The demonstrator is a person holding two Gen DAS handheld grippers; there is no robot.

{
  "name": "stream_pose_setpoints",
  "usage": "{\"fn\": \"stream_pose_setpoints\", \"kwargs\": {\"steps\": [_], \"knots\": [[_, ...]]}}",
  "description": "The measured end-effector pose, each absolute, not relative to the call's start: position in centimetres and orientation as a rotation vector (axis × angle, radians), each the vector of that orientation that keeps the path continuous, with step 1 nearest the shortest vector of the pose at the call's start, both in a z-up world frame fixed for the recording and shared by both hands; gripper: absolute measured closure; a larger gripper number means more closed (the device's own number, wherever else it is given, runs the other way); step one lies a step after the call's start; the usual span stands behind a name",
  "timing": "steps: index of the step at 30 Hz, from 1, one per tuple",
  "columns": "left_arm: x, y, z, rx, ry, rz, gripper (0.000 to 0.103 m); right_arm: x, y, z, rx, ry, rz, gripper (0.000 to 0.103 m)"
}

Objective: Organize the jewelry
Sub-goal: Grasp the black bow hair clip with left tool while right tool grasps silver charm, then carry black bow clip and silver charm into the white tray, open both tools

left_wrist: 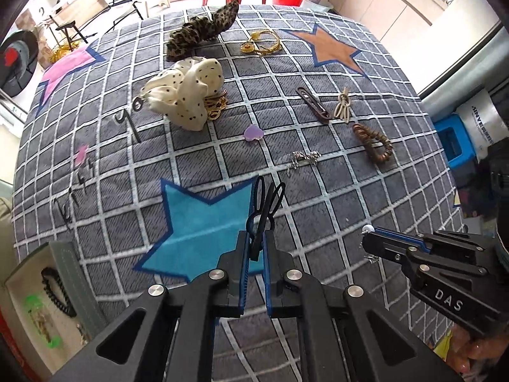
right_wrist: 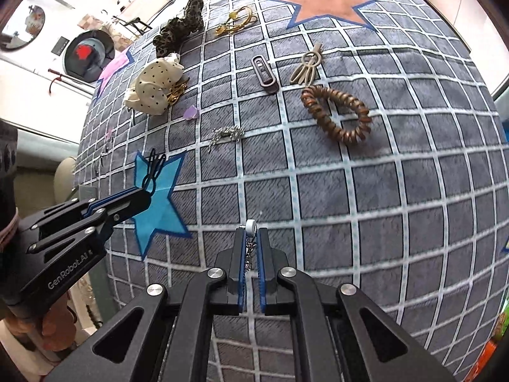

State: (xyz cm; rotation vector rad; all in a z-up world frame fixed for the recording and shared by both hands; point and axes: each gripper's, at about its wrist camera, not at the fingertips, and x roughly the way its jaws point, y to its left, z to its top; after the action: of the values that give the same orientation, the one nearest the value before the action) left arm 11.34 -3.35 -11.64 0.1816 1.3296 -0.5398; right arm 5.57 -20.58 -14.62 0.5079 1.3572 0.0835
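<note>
A black rabbit-shaped clip (left_wrist: 265, 205) was pinched between the closed fingers of the left gripper (left_wrist: 254, 248), held above the blue star (left_wrist: 197, 232) of the checked cloth (left_wrist: 334, 191). A pearl-tipped silver piece (right_wrist: 250, 226) was clamped in the right gripper (right_wrist: 251, 238). An open jewelry box (left_wrist: 68, 273) was recorded at the left; a coil hair tie (right_wrist: 337, 114) and a brown clip (right_wrist: 264, 74) were laid further out.

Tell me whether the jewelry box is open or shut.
Open: the jewelry box shows its pale interior, with a black beaded bracelet and a green piece inside.
</note>
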Motion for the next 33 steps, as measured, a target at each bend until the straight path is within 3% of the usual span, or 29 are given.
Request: {"fn": "stream_pose_setpoints", "kwargs": {"steps": [15,33], "knots": [[7.2,4.5,-8.0,0.104,1.298,-0.481,0.093,3.7,-16.1,-11.7,0.521,1.373,0.106,0.096],[4.7,20.8,-7.3,-0.057,1.283,-0.225,0.093,5.9,-1.2,-7.7,0.382,1.372,0.325,0.096]]}}
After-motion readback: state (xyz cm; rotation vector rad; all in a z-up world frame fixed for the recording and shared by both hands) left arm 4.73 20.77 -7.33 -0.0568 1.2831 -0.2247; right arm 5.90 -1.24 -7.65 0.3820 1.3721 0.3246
